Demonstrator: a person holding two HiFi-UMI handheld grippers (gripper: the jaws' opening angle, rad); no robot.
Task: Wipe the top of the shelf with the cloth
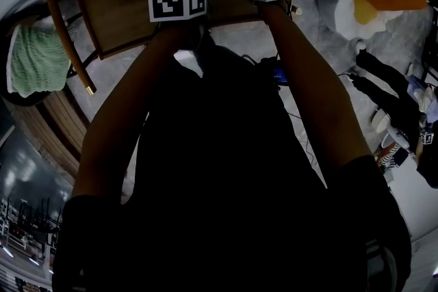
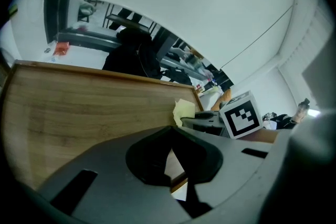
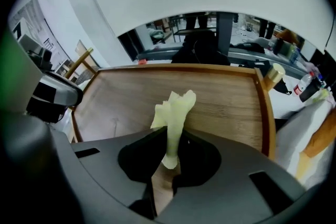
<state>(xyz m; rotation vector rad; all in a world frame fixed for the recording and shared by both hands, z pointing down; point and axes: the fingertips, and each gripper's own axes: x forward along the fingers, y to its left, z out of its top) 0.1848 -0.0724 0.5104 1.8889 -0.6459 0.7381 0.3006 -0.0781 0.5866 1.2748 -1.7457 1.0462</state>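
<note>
— Wood fills both gripper views. Is that the shelf (image 3: 220, 102)?

— Yes, its top. My right gripper (image 3: 167, 162) has its jaws clamped on the lower end of the yellow cloth (image 3: 173, 113), which stands up over the shelf's near part. I cannot tell whether it touches the wood.

— And the left?

— My left gripper (image 2: 172, 157) has its jaws together with nothing between them. Its view alone shows the cloth side-on, beside the right gripper's marker cube (image 2: 240, 115).

— What does the head view add?

— Both arms (image 1: 308, 92) reaching to the shelf, and a green towel (image 1: 34, 58) off left that neither gripper view shows.
</note>
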